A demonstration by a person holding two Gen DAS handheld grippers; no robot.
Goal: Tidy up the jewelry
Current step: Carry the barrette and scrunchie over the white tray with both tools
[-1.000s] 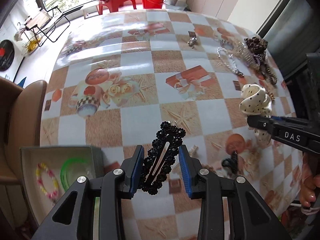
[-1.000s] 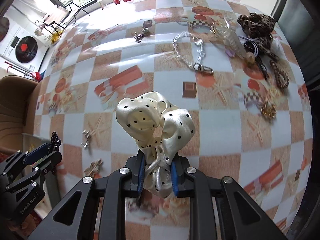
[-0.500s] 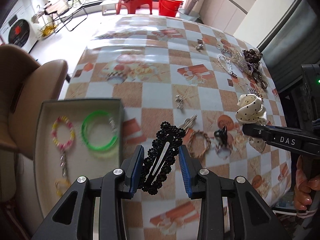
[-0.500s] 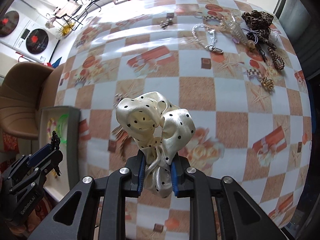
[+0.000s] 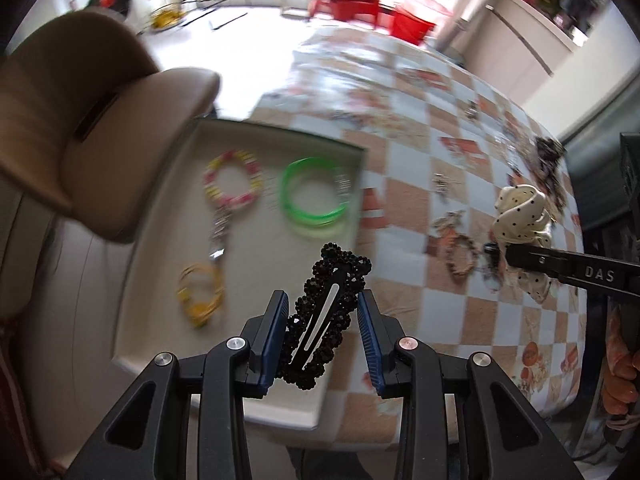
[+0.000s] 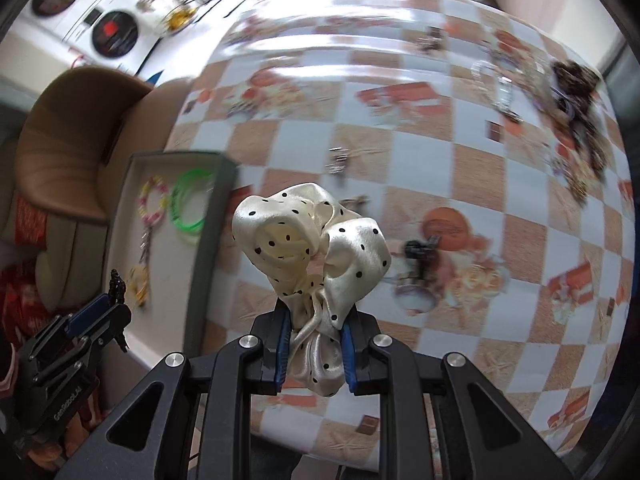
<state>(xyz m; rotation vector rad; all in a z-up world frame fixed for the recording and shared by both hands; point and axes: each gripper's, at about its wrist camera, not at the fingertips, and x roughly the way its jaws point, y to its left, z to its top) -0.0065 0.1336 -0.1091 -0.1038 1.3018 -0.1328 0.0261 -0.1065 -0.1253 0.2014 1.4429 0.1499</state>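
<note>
The left gripper (image 5: 323,334) clamps a black beaded snap hair clip (image 5: 325,316) between its 2 blue pads, tilted, above the near right corner of the shallow grey rectangular tray (image 5: 256,408). In that tray lie a pink-and-yellow beaded bracelet (image 5: 233,179), a green plastic bangle (image 5: 314,196) and a yellow coil (image 5: 200,292). Right of the tray, over the checked tablecloth (image 6: 520,300), the right gripper (image 6: 314,346) squeezes a cream polka-dot satin scrunchie (image 6: 312,248).
</note>
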